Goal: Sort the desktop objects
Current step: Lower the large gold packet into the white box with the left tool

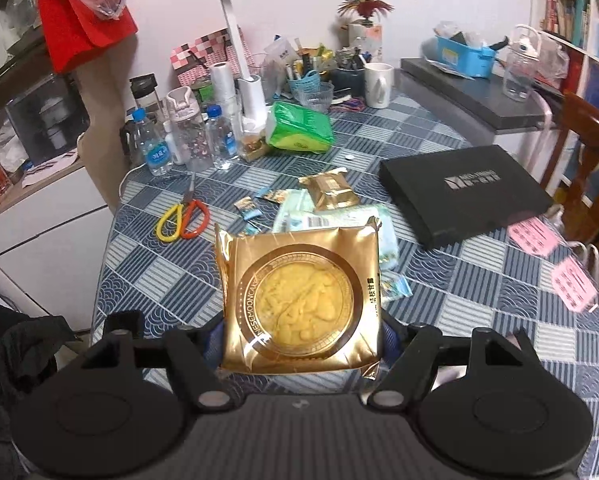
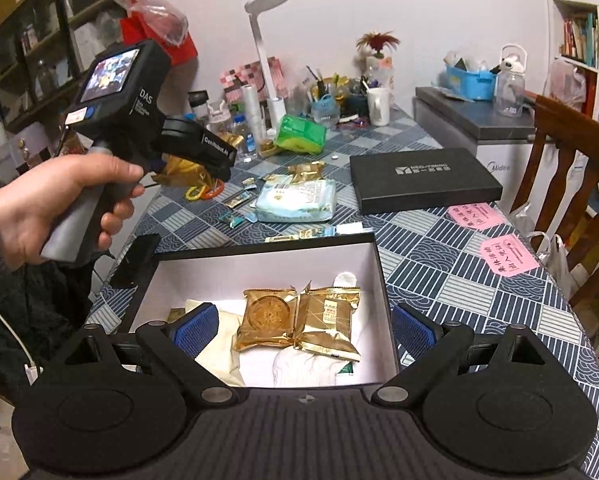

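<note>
My left gripper is shut on a gold mooncake packet and holds it above the checked tablecloth. The right wrist view shows the same gripper in a person's hand, left of and above the box, with the gold packet in its fingers. My right gripper hangs open over an open black box with a white inside; nothing lies between its blue pads. Two gold packets lie in the box on white wrapping.
On the table lie another gold packet, a pale wipes pack, small sweets, scissors, the black box lid and pink cards. Bottles, a green tissue pack and a mug crowd the back. A wooden chair stands at right.
</note>
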`<move>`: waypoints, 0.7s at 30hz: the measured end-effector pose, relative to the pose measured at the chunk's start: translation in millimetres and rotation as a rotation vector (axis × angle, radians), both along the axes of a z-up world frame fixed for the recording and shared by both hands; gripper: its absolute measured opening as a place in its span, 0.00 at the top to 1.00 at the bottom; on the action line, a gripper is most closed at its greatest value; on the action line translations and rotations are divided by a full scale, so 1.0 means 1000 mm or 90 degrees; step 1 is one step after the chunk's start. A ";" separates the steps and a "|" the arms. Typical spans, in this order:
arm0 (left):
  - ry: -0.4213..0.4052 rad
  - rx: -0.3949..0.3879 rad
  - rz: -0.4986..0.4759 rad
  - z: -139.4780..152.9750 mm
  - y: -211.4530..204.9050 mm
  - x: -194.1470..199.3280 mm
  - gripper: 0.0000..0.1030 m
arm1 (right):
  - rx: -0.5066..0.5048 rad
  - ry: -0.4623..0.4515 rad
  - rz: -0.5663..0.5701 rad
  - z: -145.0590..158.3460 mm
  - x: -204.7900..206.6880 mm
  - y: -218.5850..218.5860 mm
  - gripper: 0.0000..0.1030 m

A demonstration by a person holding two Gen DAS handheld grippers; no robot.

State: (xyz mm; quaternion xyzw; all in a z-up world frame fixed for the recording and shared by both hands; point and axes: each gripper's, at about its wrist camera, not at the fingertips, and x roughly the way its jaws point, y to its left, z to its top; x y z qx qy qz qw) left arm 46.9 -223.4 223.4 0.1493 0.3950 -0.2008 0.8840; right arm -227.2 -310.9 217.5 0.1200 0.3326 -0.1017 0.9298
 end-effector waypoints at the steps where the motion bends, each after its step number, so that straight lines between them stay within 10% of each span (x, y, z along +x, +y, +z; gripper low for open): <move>1: 0.000 -0.001 -0.004 0.001 0.001 -0.005 0.18 | -0.002 -0.002 -0.001 0.001 -0.003 0.002 0.09; 21: 0.074 -0.040 0.006 -0.014 0.066 -0.069 0.18 | -0.024 -0.026 -0.008 0.013 -0.042 0.035 0.09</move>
